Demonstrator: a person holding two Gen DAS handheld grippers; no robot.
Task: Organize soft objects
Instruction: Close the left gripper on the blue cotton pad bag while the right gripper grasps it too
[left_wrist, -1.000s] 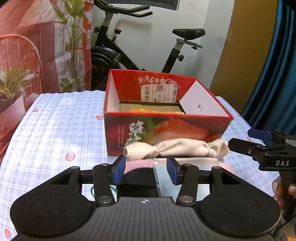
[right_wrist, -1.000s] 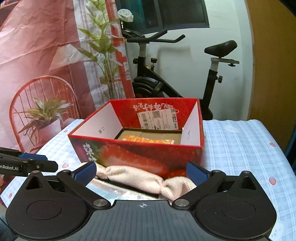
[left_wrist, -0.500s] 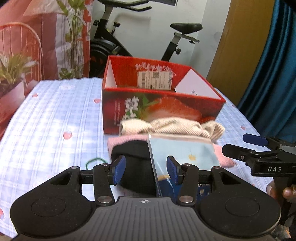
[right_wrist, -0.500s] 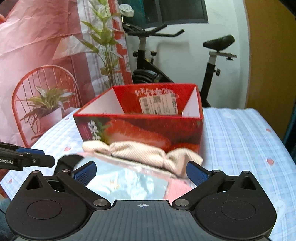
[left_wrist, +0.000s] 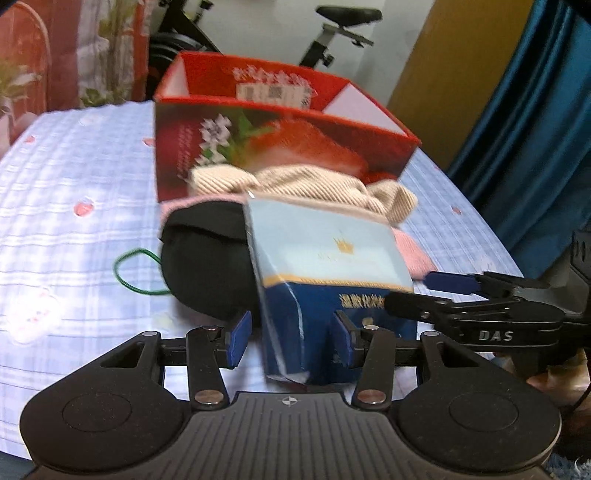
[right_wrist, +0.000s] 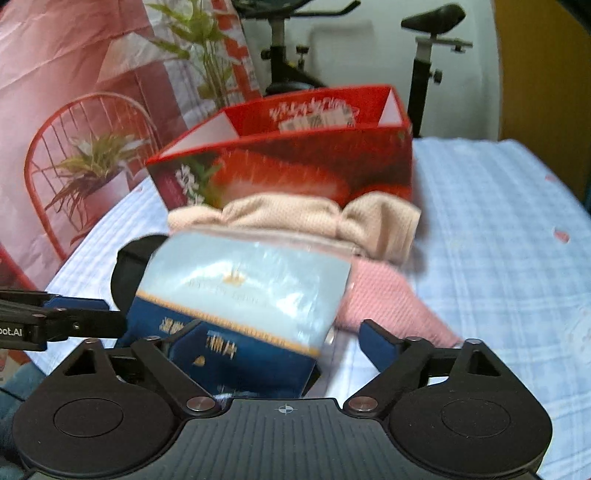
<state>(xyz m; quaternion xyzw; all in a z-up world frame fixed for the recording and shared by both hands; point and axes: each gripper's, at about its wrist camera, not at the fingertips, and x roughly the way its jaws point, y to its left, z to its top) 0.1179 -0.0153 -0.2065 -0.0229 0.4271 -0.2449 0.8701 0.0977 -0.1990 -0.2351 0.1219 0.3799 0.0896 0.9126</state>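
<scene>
**Both tools straddle the tissue pack**

The glossy, plastic-wrapped blue tissue pack lies on the checked counter, long axis running away toward the red strawberry box. Its near end sits between the half-open left tool. The right tool is closing around it, pads not yet pressing. Behind lie a ribbed beige cloth, a pink knit and a black pouch.

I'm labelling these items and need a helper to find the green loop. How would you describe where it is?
Start at the red box on the checked cloth. In front of it lies a pile with a black bundle at its left. The green loop lies flat on the cloth at that bundle's left edge: a thin cord, unlike the bulky fabrics nearby.
</scene>
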